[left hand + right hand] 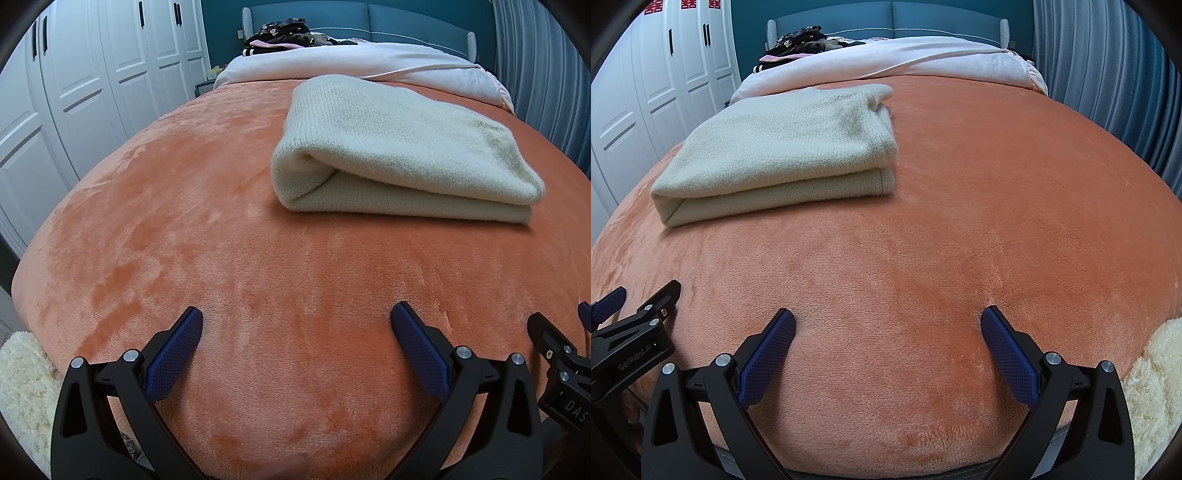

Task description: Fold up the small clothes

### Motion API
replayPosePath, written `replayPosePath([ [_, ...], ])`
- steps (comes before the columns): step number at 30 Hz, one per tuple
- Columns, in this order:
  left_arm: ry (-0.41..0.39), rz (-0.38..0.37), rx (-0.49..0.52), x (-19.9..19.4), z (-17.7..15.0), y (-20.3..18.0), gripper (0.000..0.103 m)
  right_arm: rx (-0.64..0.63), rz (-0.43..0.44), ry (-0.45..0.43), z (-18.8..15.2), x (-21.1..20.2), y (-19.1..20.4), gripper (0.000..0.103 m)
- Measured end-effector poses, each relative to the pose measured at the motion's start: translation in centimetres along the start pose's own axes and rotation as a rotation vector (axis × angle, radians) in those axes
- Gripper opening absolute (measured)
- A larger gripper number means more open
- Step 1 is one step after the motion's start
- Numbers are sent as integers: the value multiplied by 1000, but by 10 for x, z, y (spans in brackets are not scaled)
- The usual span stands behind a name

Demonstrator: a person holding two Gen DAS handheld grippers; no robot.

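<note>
A cream knitted garment (399, 151) lies folded in a neat rectangle on the orange blanket (221, 240); it also shows in the right wrist view (783, 147). My left gripper (295, 321) is open and empty, low over the blanket near the bed's front edge, well short of the garment. My right gripper (886, 321) is open and empty, beside the left one, also short of the garment. The right gripper shows at the right edge of the left wrist view (561, 358). The left gripper shows at the left edge of the right wrist view (635, 317).
A pile of dark clothes (280, 35) lies by the blue headboard (369, 18). A pale quilt (351, 62) covers the far end of the bed. White wardrobe doors (92, 74) stand on the left, a curtain (1108, 74) on the right. A fluffy cream rug (1156, 387) lies below the bed.
</note>
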State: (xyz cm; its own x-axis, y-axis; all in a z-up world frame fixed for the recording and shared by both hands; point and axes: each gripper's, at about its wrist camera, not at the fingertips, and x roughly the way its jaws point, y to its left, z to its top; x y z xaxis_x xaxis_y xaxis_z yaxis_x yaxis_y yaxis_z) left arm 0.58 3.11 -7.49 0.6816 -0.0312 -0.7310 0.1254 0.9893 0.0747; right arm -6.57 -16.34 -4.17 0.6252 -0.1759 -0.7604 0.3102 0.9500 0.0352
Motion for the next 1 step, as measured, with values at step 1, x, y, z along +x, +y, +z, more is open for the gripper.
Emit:
replayPosePath([
  [1, 0, -1, 0, 0, 0, 0, 98, 0, 0, 0, 0, 0, 0, 98],
])
